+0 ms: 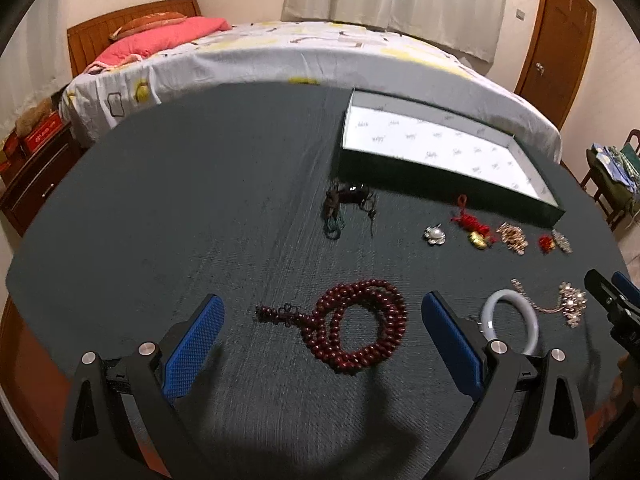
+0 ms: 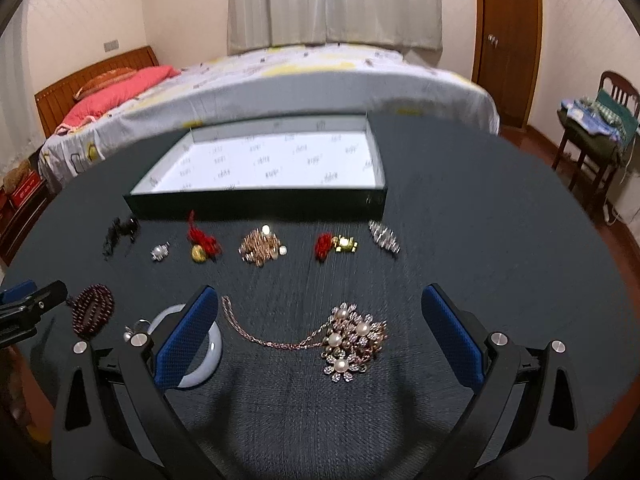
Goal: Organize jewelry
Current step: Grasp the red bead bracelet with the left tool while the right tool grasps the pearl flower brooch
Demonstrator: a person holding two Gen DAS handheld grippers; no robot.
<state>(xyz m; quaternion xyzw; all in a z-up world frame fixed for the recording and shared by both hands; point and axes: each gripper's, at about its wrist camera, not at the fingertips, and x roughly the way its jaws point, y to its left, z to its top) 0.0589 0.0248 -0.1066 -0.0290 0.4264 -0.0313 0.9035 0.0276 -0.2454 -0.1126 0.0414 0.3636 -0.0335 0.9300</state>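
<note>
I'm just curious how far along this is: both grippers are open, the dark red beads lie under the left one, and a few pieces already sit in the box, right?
Not quite: the box holds nothing yet, as the right wrist view shows. Both the left gripper and right gripper are open, and the dark red beads lie beneath the left one.

Dark matt woven cloth is covering the table (image 1: 200,200). The bead string (image 1: 356,328) is shining like polished wood, the bangle (image 1: 516,316) is looking smooth and glossy, and the brooch (image 2: 352,340) is glinting metal with pearls.
</note>
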